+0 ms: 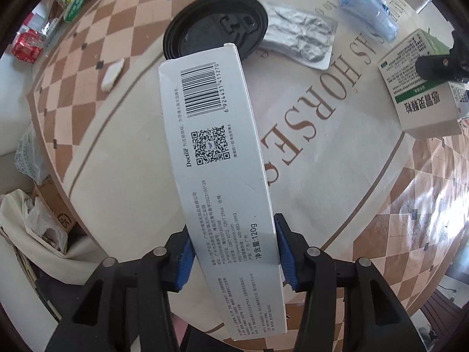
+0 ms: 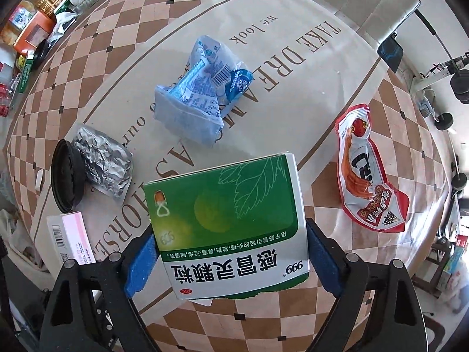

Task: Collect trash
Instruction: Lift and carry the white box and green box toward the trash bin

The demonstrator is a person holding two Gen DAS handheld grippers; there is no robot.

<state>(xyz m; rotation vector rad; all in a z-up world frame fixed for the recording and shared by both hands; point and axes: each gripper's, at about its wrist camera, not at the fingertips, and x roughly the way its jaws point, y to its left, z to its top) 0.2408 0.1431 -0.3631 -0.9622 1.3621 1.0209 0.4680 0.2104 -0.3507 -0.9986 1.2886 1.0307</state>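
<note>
Left fingers (image 1: 187,253) clamping long white toothpaste box (image 1: 211,146); right fingers (image 2: 140,261) clamping green medicine box (image 2: 231,220). Advice: keeping both squeezes firm, carrying level above bench (image 2: 293,73).

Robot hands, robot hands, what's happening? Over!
Left gripper shut on long white box. Right gripper shut on green medicine box. Blue wrapper, foil pack, black lid, red pouch still on table.

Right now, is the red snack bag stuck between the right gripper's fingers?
No, the red snack bag lies on the table, while the right gripper holds the green medicine box.
</note>
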